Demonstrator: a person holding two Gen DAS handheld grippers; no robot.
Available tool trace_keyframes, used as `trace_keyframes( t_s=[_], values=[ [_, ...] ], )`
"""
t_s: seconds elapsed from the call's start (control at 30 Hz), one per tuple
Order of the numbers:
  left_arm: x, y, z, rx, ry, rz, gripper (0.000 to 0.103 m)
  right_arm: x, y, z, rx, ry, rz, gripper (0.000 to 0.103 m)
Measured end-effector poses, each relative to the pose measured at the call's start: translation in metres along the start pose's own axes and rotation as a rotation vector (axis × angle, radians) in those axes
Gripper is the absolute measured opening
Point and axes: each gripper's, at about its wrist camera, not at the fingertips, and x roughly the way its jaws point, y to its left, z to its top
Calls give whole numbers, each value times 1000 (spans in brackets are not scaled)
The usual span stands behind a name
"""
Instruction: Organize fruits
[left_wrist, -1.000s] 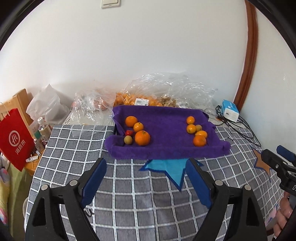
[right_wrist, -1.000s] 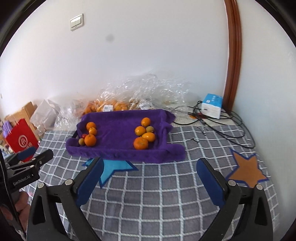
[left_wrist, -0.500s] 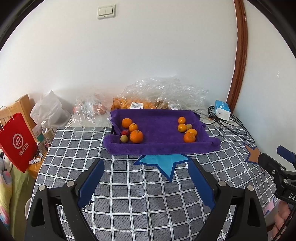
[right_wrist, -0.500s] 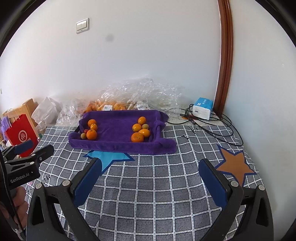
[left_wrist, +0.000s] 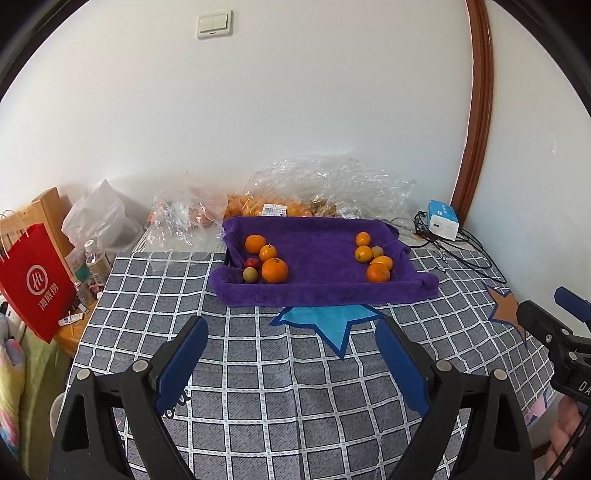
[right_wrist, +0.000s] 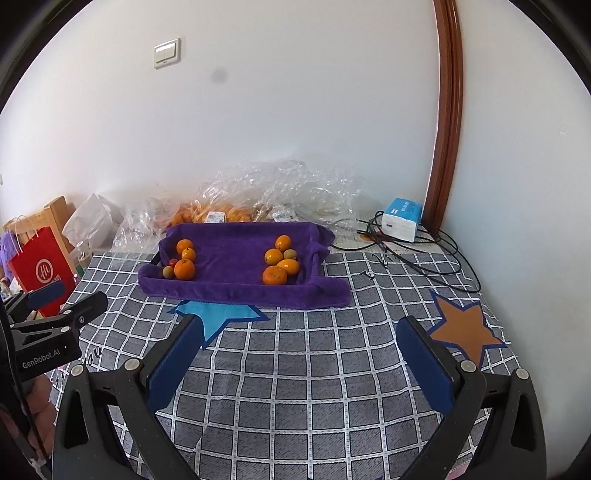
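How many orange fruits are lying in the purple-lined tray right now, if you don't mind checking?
7. Three sit in the left cluster; four in the right cluster of the purple tray. More could be hidden behind them.

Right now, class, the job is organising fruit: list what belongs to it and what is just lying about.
Belongs:
oranges
red fruit
green fruit
purple tray

Lying about:
red bag
plastic bags
blue box
cables
bottle
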Motion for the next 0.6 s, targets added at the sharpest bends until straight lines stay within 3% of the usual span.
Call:
trace_keyframes(
  t_s=[0.6],
  values=[
    [-1, 3, -2, -14, -2, -2, 93, 0, 1, -3, 4, 8, -3, 102]
  ],
)
